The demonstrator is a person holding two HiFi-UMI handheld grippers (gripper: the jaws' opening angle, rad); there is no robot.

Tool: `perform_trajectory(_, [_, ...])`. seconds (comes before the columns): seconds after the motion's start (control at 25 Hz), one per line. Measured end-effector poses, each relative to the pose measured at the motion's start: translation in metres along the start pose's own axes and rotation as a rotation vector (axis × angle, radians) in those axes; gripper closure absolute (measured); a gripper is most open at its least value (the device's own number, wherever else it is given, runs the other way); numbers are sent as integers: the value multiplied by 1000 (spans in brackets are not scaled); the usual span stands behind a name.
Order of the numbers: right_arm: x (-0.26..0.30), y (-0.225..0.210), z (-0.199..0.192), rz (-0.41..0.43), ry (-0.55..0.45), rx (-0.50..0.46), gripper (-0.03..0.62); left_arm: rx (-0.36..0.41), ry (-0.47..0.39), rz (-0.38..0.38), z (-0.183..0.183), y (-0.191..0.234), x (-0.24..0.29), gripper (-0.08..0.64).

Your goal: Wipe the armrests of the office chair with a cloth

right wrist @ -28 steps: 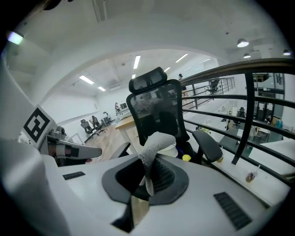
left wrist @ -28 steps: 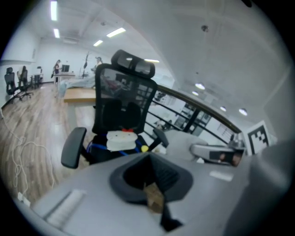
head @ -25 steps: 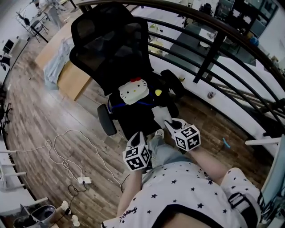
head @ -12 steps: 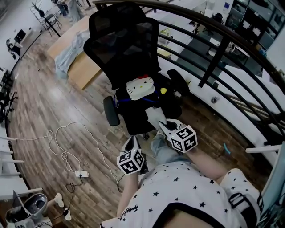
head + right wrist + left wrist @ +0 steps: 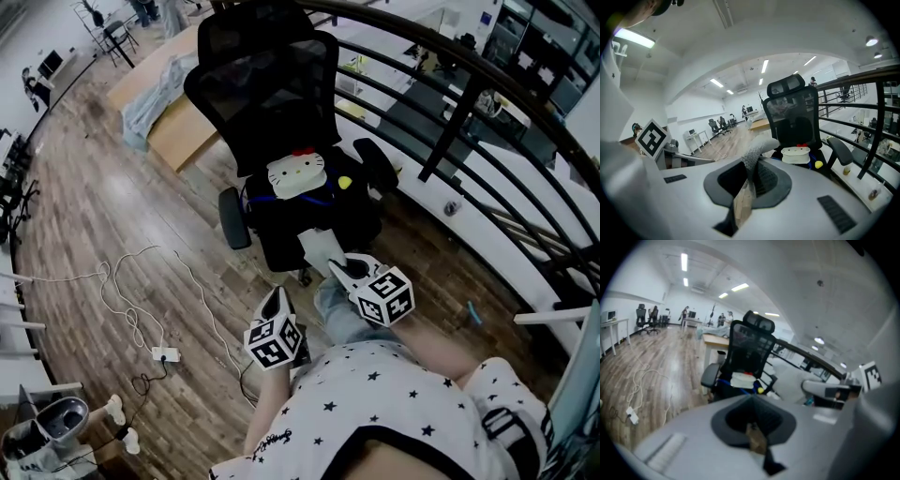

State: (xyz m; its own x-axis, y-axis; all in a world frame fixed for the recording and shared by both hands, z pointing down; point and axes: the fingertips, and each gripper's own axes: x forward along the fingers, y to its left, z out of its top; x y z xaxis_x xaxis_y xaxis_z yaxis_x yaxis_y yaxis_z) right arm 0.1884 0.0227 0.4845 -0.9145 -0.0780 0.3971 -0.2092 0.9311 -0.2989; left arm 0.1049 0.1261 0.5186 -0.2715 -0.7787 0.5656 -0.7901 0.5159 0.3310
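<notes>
Wood-plank floor (image 5: 84,216) fills the left of the head view, and a dark railing (image 5: 450,103) curves across the upper right. At upper centre stands the black office chair (image 5: 272,84), facing the camera, with a white cat-face cushion (image 5: 295,175) on its seat and a small yellow ball (image 5: 345,182) just to the cushion's right. One armrest (image 5: 234,217) shows at the seat's left edge in the frame and the other (image 5: 375,167) at its right. Neither is touched by a gripper.

Low in the centre, the right gripper (image 5: 339,267) points at the seat's front edge. Its jaws are closed on a pale cloth (image 5: 322,248). In the right gripper view the cloth (image 5: 752,157) stands up from between the pads and folds over at the top, with the chair beyond it.

The left gripper (image 5: 277,298) hangs lower and further left, over the floor and apart from the chair. In its own view the jaws are together with nothing between them.

A white cable (image 5: 131,309) loops over the floor at lower left, ending at a power strip (image 5: 159,353). A wooden table (image 5: 173,131) sits at upper left behind the chair.
</notes>
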Motion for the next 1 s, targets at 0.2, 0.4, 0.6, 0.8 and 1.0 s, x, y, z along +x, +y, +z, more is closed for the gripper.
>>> perform_trajectory(0.2, [-5,6,-2,23,5,-32,565,8,-5,-3,0,-3,0,554])
perform_trajectory(0.4, [-10,2,3,15,1,-52,565,6,-14,-13,5,-10,0,554])
perform_trajectory(0.6, [-9,1,2,12,-1,-57,565,17,-5,-25,3,-14,2,554])
perform_trajectory(0.8, [-9,4,-3,19,12,-48,565,27,0,-26,3,-14,2,554])
perform_trajectory(1.0, [-8,5,-6,19,18,-51,565,26,0,-27,2,-14,2,554])
